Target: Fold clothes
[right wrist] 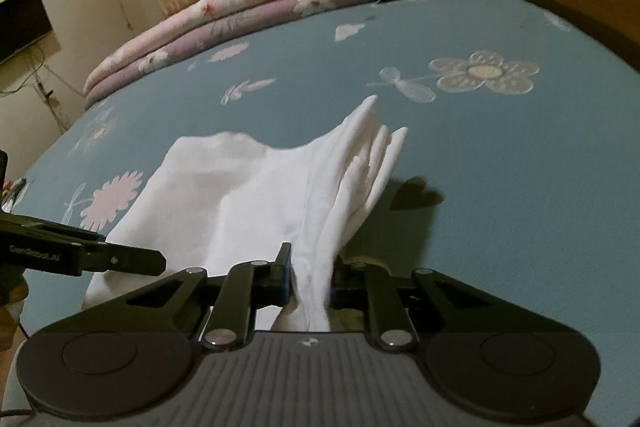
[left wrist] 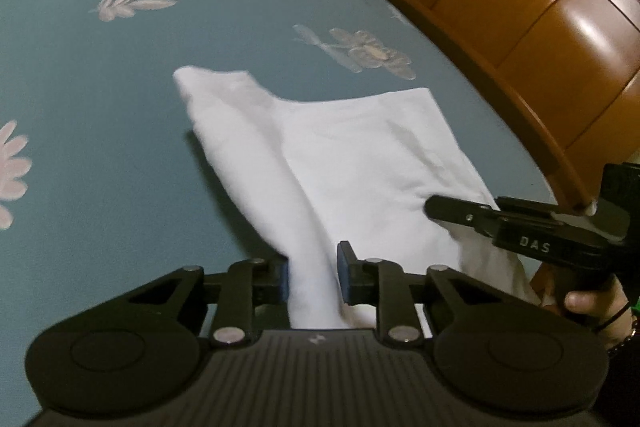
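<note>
**A:** Where's the garment?

**B:** The white, soft cotton garment (left wrist: 352, 155) lies on the teal bedsheet printed with pale flowers (left wrist: 100, 75), near the polished orange-brown wooden headboard (left wrist: 532, 19). Its far part rests flat on the sheet; the near edge is lifted toward both tools.

**A:** And the grips?

**B:** The black two-finger left gripper (left wrist: 313, 277) has a bunched strip of cloth between its blue-padded jaws, which stand narrow around it. The black right gripper (right wrist: 311, 279) is pinched on another bundle of several layers, which fan out at the far tip. I'd say the left pads are pressing the fabric, though blur makes actual contact hard to confirm.

**A:** How should this fold go?

**B:** As I judge it, keep both grippers level and equally high so the raised edge stays straight, with light tension between them so the middle doesn't sag. Carry the edge over the flat part and match it to the far edge. Lower it gradually, letting the cloth lay down from the crease outward. Release only when the layers rest on the sheet.
</note>
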